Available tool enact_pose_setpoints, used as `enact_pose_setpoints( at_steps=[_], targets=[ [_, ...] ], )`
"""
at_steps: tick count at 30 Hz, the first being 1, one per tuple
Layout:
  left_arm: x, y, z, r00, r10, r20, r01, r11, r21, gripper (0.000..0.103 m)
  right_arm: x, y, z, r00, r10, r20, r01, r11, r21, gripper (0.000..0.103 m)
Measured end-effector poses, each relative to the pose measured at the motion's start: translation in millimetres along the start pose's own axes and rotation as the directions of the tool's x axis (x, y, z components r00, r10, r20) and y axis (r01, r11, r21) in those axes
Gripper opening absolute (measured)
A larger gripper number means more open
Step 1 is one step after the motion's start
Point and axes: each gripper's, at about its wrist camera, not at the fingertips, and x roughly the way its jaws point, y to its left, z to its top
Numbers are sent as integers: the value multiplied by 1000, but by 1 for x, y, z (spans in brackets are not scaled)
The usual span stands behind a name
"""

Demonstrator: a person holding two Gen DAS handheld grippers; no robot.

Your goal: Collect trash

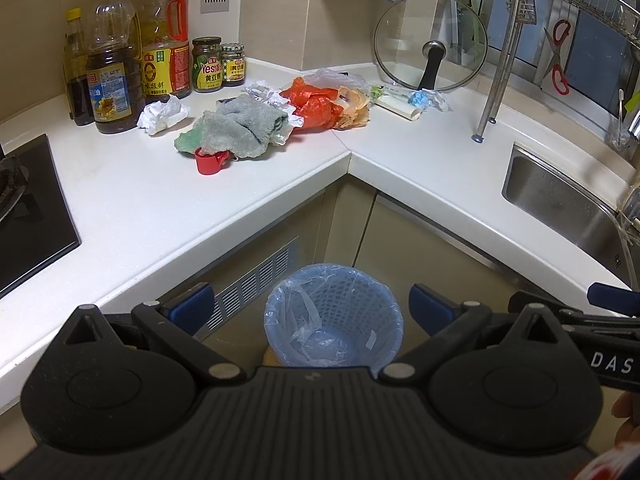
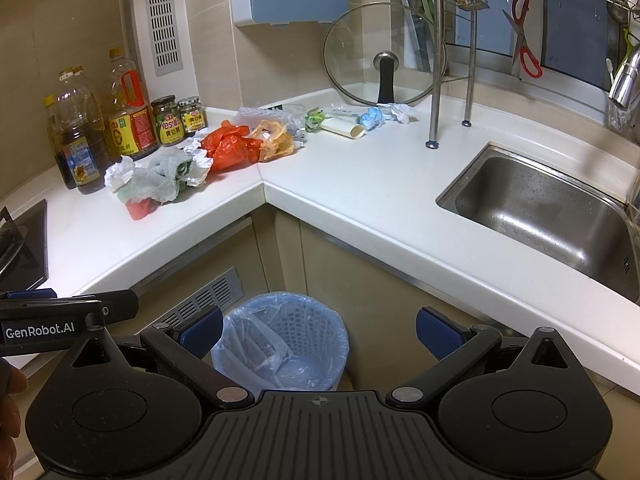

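Note:
A blue mesh bin (image 1: 334, 316) with a plastic liner stands on the floor in the counter's corner; it also shows in the right wrist view (image 2: 282, 344). Trash lies on the white counter (image 1: 160, 208): crumpled white paper (image 1: 162, 116), a grey-green rag (image 1: 236, 130) over a red cup (image 1: 210, 161), a red plastic bag (image 1: 316, 102), an orange bag (image 1: 354, 106), a blue wad (image 1: 419, 99). The same pile shows in the right wrist view: red bag (image 2: 230, 148), rag (image 2: 160, 178). My left gripper (image 1: 312, 306) and right gripper (image 2: 320, 330) are both open and empty, above the bin.
Oil bottles (image 1: 110, 76) and sauce jars (image 1: 207, 65) stand at the back left. A glass pot lid (image 1: 430, 42) leans on the wall. A steel sink (image 2: 548, 212) is at the right, a dish rack leg (image 2: 434, 60) beside it. A black hob (image 1: 28, 208) sits left.

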Motion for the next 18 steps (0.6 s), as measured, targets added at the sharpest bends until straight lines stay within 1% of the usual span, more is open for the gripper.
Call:
enact_pose_setpoints(
  at_steps=[5,6,12,18],
  targets=[
    [0,0,0,1000,0,0,0,1000,-1,103,0,1,1,1000,-1,1,1,1000,2,103],
    [0,0,0,1000,-1,1,1,1000,-1,103,3,-5,-1,1000,-1,0,1,1000,4,103],
    [6,0,6,1000,-22,4,22,1000,-2,103,9,-7,2,1000,-12,-4,12,1000,14,103],
    [14,21,23,999,-45,18,45,999,-5,103,12,-1,12,999,-30,15,30,999,39,103]
  ],
)
